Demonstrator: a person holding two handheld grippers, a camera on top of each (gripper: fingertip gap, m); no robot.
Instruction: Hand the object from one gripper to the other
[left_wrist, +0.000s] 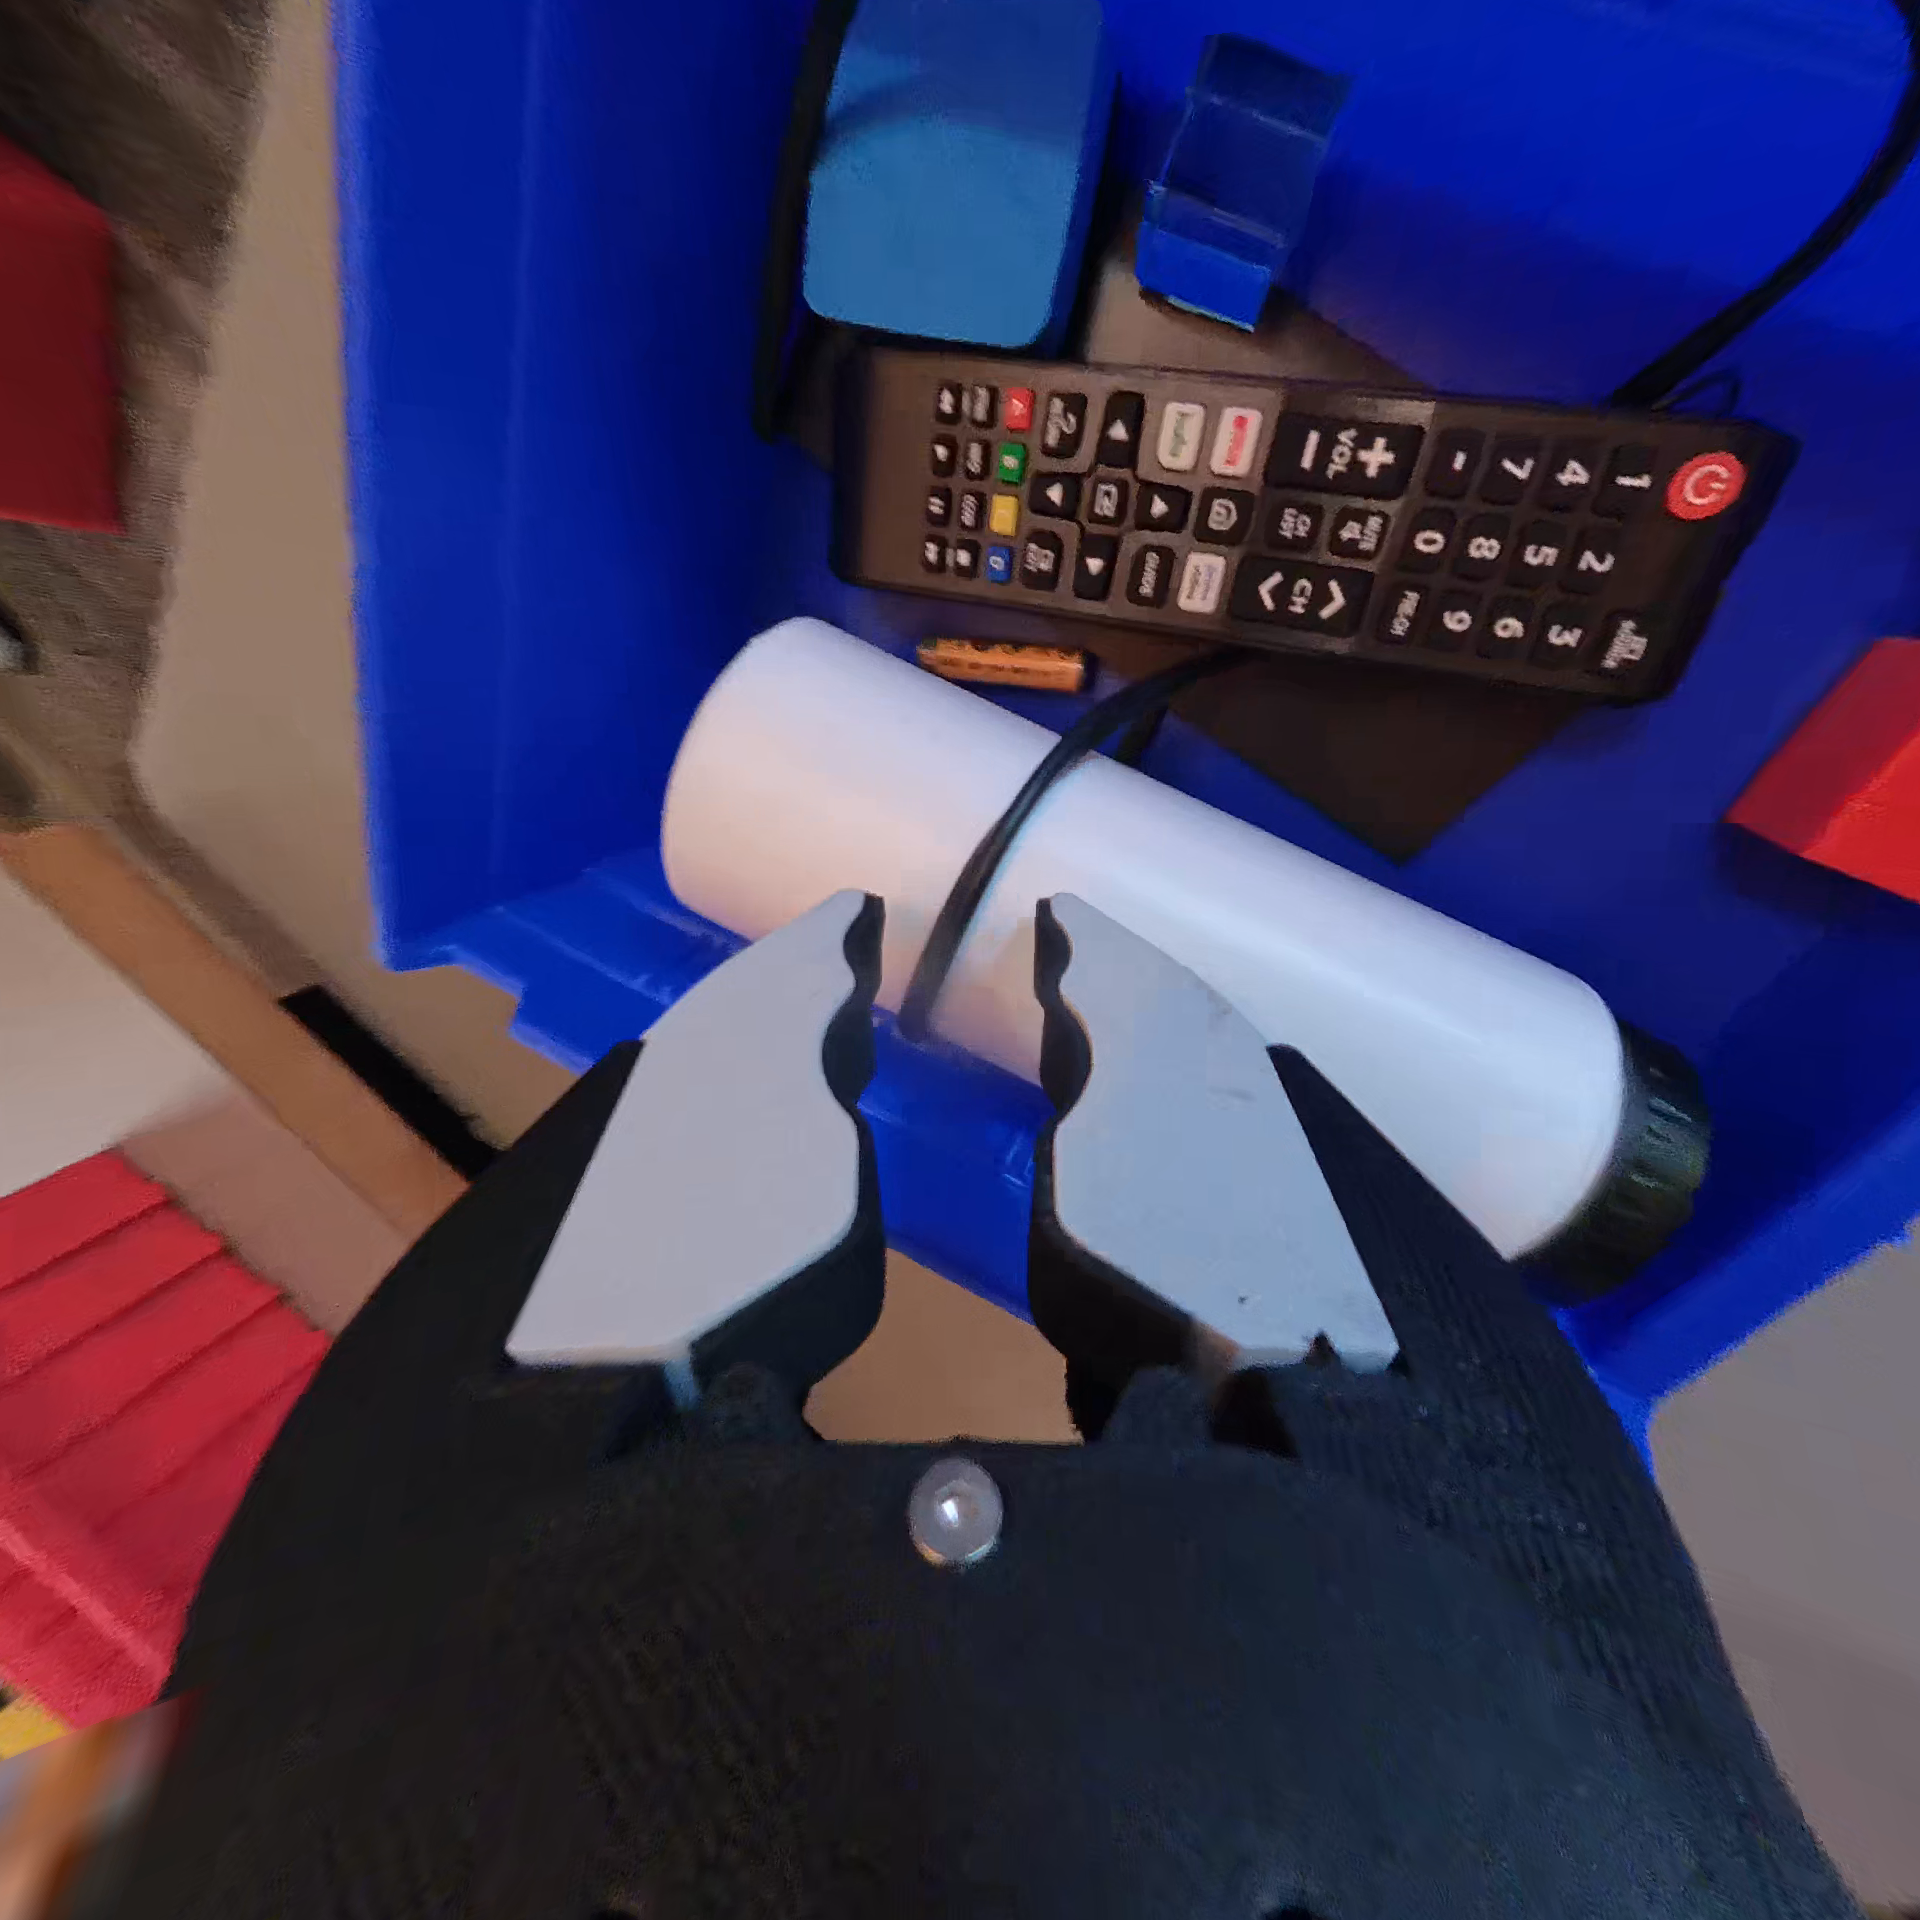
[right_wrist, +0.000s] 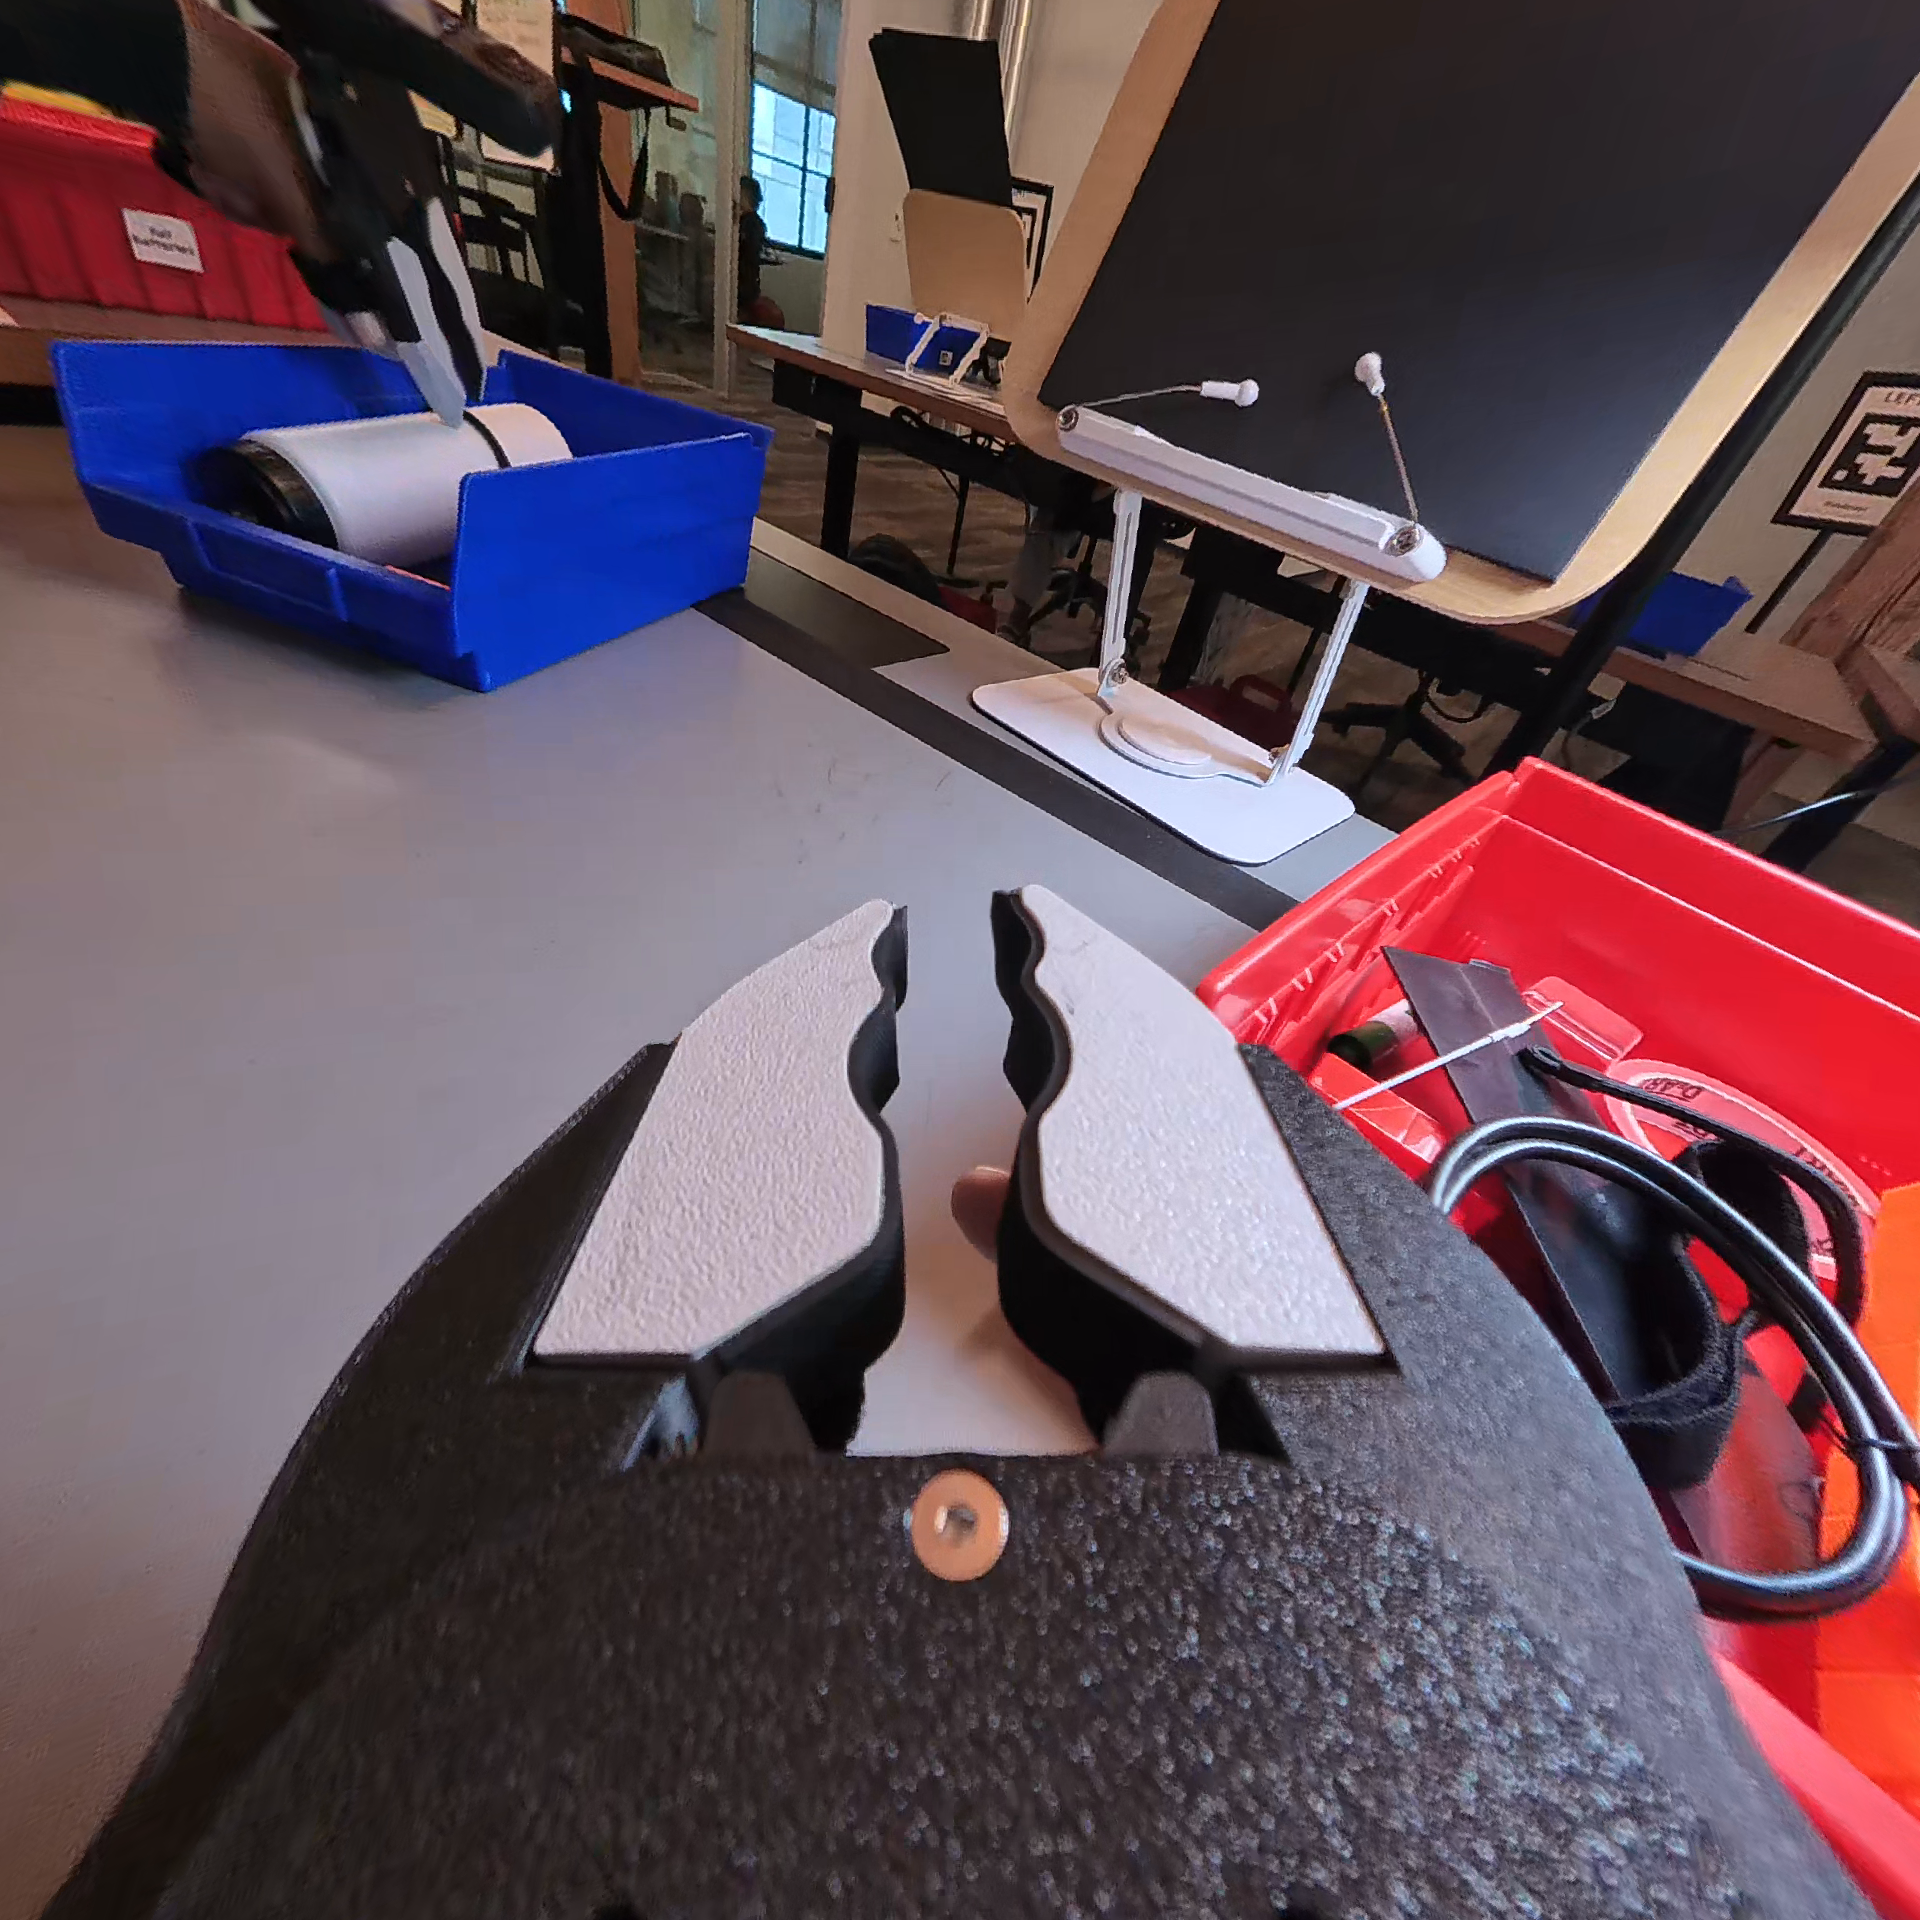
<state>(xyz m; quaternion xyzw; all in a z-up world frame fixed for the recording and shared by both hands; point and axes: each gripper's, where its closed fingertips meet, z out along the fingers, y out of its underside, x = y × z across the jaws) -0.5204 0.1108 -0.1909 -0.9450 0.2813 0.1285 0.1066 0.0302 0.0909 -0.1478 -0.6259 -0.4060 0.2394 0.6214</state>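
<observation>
In the left wrist view, the left gripper (left_wrist: 958, 920) is seen poised over the near edge of a blue bin (left_wrist: 540, 520), its jaws parted by a narrow gap and closed on nothing. Just beyond the fingertips a white cylinder (left_wrist: 1195, 935) with a dark cap at its right end lies on its side inside the bin. A black cable (left_wrist: 997, 842) is draped across the cylinder and drops down in the gap between the two fingers. Farther back in the bin a black remote control (left_wrist: 1309, 520) is laid face up, a small orange battery (left_wrist: 1003, 665) is found between the remote and the cylinder, and two blue blocks (blurred, kind not clear) are set against the far wall.

In the right wrist view, the right gripper (right_wrist: 948, 914) is held low over the grey table (right_wrist: 416, 883), well apart from the blue bin (right_wrist: 582, 561); its jaws are likewise narrowly parted and nothing is gripped. The white cylinder (right_wrist: 405, 488) is seen lying in that bin, with the left gripper (right_wrist: 442, 400) pointing down at its top; whether contact is made cannot be told. A red bin (right_wrist: 1558, 883) holding a coiled cable and a roll of tape is placed at the right, and a white stand (right_wrist: 1174, 769) carrying a dark board is set beyond the table's edge strip.
</observation>
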